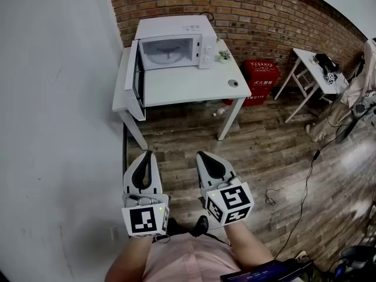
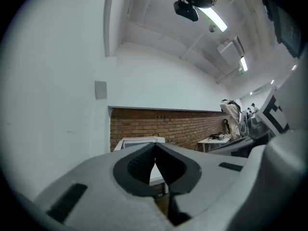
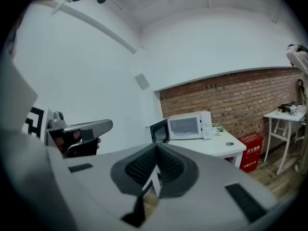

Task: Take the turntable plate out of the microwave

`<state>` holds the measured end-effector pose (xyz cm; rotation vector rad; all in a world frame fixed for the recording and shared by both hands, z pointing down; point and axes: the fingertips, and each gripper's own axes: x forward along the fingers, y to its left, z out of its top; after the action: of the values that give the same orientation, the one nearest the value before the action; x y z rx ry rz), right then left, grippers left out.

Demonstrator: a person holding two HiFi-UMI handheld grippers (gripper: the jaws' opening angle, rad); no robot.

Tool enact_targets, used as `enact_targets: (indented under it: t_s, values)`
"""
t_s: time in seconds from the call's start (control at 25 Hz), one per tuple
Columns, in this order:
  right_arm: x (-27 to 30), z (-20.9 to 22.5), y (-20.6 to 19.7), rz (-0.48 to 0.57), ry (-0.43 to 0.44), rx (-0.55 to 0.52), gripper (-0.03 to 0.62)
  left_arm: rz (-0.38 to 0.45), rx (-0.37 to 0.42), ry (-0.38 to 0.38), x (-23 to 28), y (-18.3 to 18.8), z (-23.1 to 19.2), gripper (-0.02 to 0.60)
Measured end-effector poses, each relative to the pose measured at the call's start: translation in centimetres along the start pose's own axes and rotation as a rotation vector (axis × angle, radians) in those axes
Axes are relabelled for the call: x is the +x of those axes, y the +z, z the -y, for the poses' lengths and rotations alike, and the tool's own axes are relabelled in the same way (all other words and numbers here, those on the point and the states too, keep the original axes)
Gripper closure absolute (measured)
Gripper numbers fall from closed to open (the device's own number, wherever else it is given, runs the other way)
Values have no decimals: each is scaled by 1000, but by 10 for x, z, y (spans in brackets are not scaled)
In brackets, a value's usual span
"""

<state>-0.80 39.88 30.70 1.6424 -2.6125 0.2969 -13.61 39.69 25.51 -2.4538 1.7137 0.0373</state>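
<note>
A white microwave [image 1: 174, 43] stands on a white table [image 1: 188, 86] against the brick wall, its door [image 1: 136, 78] swung open to the left. Inside it lies the round glass turntable plate [image 1: 165, 52]. My left gripper [image 1: 146, 154] and right gripper [image 1: 200, 154] hang side by side over the wooden floor, well short of the table, both shut with nothing between the tips. The right gripper view shows the microwave [image 3: 188, 125] ahead past its closed tips [image 3: 156, 145]. In the left gripper view the closed tips [image 2: 155, 145] cover most of the microwave [image 2: 139, 142].
A small potted plant [image 1: 224, 56] and a small round object [image 1: 233, 83] sit on the table's right part. A red box [image 1: 260, 78] stands on the floor beside it, a bottle [image 1: 220, 111] lies under it. Another white table [image 1: 314, 78] stands far right. Cables [image 1: 305, 187] trail across the floor.
</note>
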Motion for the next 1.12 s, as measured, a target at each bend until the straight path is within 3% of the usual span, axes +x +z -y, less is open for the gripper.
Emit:
enact_targets:
  t_s: [0.36, 0.4, 0.44, 0.48, 0.88, 1.12]
  values:
    - [-10, 9, -2, 10, 5, 35, 589, -14, -11, 1, -3, -2, 15, 575]
    - [-9, 8, -1, 13, 22, 42, 572, -11, -16, 2, -3, -2, 17, 571]
    - [-9, 8, -1, 13, 41, 48, 467, -10, -19, 2, -2, -2, 20, 520]
    - [-9, 9, -1, 14, 53, 51, 436, -11, -21, 1, -2, -3, 23, 481]
    - [-11, 55, -7, 0, 56, 39, 444, -58, 1, 46, 6, -18, 50, 479]
    - [15, 84, -10, -15, 40, 40, 450, -67, 5, 57, 36, -31, 45, 479]
